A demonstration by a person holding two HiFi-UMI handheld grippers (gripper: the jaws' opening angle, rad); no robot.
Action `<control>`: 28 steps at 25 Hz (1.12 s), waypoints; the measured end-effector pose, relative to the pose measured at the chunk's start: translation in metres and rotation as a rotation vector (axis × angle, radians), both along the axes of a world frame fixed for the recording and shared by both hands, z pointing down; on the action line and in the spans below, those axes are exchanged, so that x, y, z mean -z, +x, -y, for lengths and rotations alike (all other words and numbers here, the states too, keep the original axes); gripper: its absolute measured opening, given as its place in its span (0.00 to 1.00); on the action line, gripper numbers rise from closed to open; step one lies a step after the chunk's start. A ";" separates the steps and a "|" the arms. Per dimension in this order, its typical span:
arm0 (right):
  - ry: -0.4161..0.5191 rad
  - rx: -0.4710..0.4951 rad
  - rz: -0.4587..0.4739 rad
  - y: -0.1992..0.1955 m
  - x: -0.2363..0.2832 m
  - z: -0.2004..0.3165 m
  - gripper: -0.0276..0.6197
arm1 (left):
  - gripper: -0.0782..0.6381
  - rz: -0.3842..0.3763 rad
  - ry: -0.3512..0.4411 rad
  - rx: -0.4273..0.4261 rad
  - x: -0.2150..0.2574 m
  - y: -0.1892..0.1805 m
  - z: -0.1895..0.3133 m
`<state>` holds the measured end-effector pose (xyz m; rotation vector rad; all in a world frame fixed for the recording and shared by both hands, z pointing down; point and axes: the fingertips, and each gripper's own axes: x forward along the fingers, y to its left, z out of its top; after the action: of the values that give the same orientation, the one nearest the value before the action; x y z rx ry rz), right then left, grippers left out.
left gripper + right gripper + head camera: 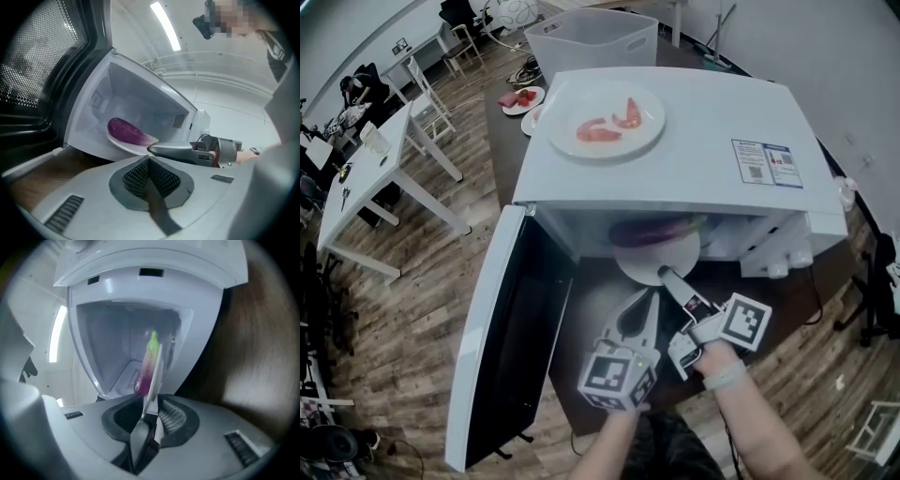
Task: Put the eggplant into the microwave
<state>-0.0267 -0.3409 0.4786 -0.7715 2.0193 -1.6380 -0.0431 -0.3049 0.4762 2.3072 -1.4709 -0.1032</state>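
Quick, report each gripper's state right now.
Left gripper: closed, nothing between its jaws.
Right gripper: open; the rim of the white plate stands between its jaws, not pinched.

We see the purple eggplant [652, 231], green-stemmed, lying flat on a white plate [649, 264] inside the white microwave [703, 122], door [502, 347] open.
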 end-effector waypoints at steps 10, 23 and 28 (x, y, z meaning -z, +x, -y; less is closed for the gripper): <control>0.058 0.064 -0.071 0.003 -0.003 -0.020 0.20 | 0.13 -0.016 -0.006 0.012 0.000 -0.003 0.008; 0.459 0.105 -0.733 0.010 -0.003 -0.031 0.05 | 0.13 -0.020 -0.014 0.023 0.000 -0.007 0.013; 0.546 0.110 -0.888 0.001 0.002 -0.029 0.05 | 0.13 -0.023 -0.015 0.027 0.000 -0.009 0.014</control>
<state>-0.0253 -0.3122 0.4770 -1.3171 2.9486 -0.7125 -0.0521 -0.3184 0.4763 2.2673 -1.4864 -0.1250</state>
